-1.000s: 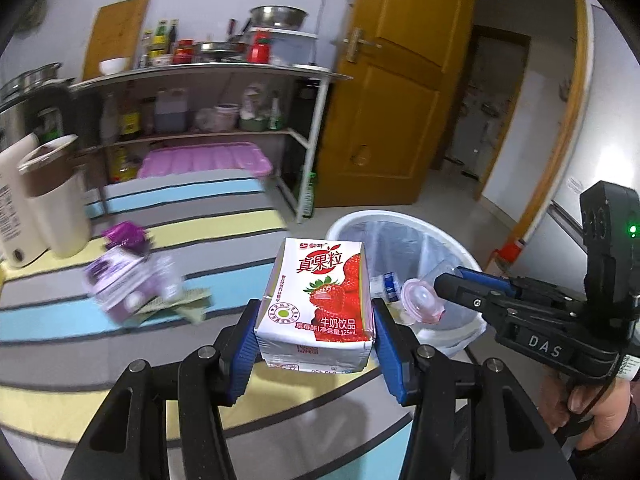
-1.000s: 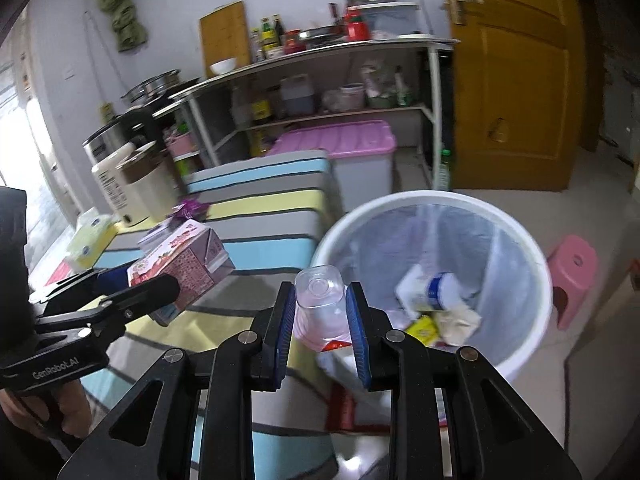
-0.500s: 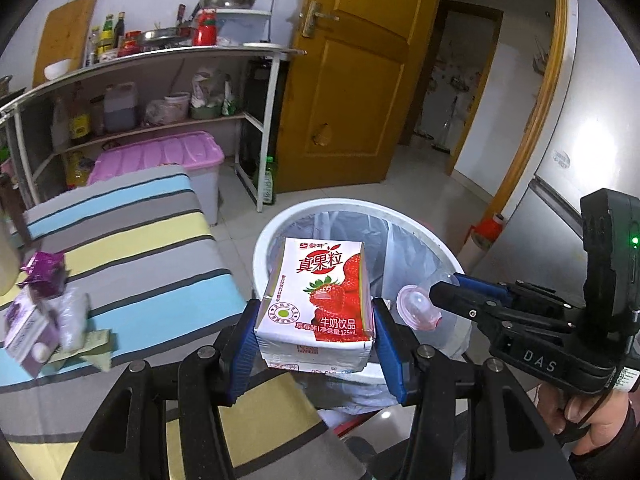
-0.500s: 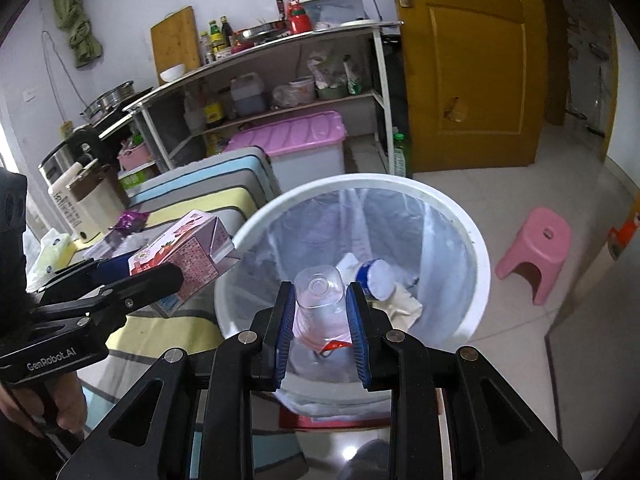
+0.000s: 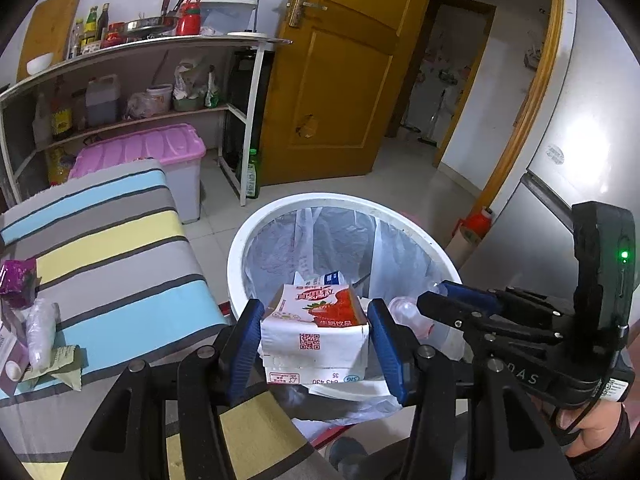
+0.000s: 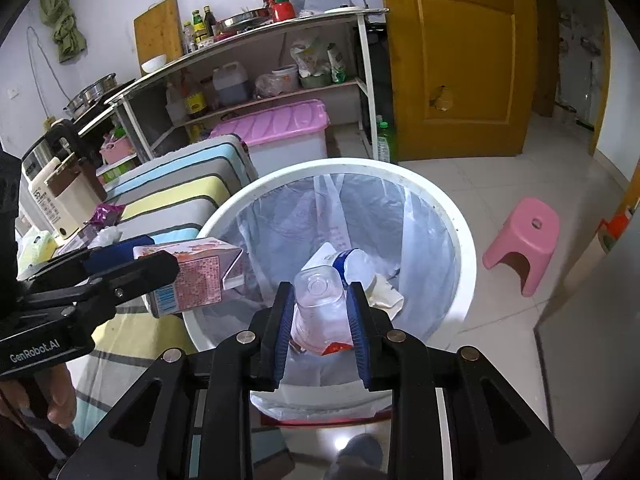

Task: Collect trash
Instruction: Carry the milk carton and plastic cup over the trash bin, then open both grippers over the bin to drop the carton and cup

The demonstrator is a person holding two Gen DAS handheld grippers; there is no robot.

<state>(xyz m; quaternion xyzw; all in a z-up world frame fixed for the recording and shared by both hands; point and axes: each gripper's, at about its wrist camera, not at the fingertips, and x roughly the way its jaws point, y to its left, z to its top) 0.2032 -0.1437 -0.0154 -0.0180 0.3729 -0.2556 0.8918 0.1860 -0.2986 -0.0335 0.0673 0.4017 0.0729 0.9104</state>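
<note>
Your left hand-held gripper [image 5: 315, 344] is clamped on the strawberry milk carton [image 5: 314, 334], blue pads pressed flat against its two side faces. The carton is a rectangular waxed-paper box tipped forward: its printed strawberry face is turned up and away from you, the white base with QR code and stamped digits faces the camera, and its long axis runs forward from the fingers toward the trash bin [image 5: 256, 240]. In the right wrist view the carton [image 6: 192, 276] lies roughly level, its folded gable end poking over the bin's near-left rim. Your right hand-held gripper [image 6: 322, 320] is closed on a clear plastic cup [image 6: 318, 308], thin, soft-walled and slightly squashed between the pads, with its round bottom pointing forward and down into the bin and a red scrap at the near end. The bin is round, white, rigid plastic, lined with a wrinkled translucent bag; a white-and-blue container [image 6: 352, 266] and crumpled paper lie in it, just beyond the cup. Left of the left hand-held gripper, wrappers [image 5: 36, 320] rest on the striped surface [image 5: 112, 248].
</note>
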